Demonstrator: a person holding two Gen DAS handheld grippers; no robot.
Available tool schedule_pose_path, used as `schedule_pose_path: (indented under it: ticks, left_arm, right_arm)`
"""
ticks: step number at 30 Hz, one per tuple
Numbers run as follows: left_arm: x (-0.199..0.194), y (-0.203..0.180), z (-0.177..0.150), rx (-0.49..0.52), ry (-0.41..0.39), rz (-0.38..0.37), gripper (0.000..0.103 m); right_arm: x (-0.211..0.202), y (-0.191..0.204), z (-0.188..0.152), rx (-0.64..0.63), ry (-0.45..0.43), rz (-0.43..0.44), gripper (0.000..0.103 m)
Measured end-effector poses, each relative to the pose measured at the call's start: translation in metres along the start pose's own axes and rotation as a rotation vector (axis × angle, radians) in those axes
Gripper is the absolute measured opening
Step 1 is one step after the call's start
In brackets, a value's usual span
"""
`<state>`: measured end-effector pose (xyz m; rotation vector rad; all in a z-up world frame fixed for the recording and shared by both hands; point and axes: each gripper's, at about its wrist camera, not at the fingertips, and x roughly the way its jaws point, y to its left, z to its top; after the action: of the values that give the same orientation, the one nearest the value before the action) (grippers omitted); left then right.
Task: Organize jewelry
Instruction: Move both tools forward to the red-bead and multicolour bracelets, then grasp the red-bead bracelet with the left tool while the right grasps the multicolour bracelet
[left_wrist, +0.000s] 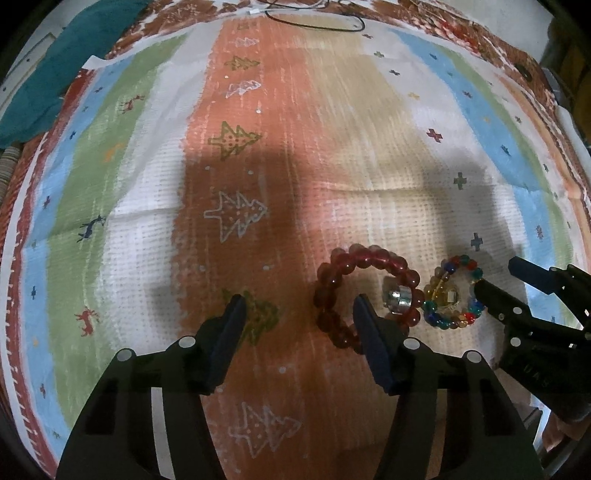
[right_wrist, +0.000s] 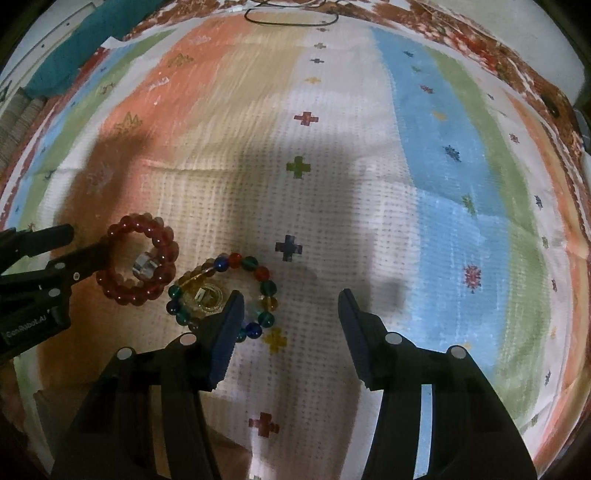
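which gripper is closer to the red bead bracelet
Left. The left gripper has one finger over the red bead bracelet, nothing clamped. The right gripper sits beside it, one finger over the multicolour bracelet, a bracelet away from the red one.

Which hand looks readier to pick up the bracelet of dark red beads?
Probably the left. The left hand-held gripper has one finger over the dark red bead bracelet, jaws apart and empty. The right hand-held gripper sits by the multicoloured glass bead bracelet instead.
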<state>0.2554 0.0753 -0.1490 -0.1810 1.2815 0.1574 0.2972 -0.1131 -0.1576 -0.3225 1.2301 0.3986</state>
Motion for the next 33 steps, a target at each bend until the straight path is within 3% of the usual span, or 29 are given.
schedule_pose_path:
  ticks: [7, 11, 19, 33]
  left_arm:
    - [0.010, -0.006, 0.002, 0.030, 0.006, 0.025, 0.054]
    - [0.014, -0.008, 0.003, 0.041, 0.006, 0.044, 0.045]
    - [0.016, -0.006, 0.005, 0.023, 0.003, 0.052, 0.015]
    - [-0.022, -0.021, -0.012, 0.023, -0.039, 0.023, 0.013]
  right_arm:
    - [0.008, 0.002, 0.002, -0.018, 0.007, -0.014, 0.050]
    - [0.009, 0.004, 0.003, -0.028, 0.002, -0.021, 0.046]
    - [0.010, 0.001, 0.006, -0.040, -0.007, -0.032, 0.011]
    - [-0.034, -0.001, 0.000, -0.040, -0.085, -0.015, 0.010]
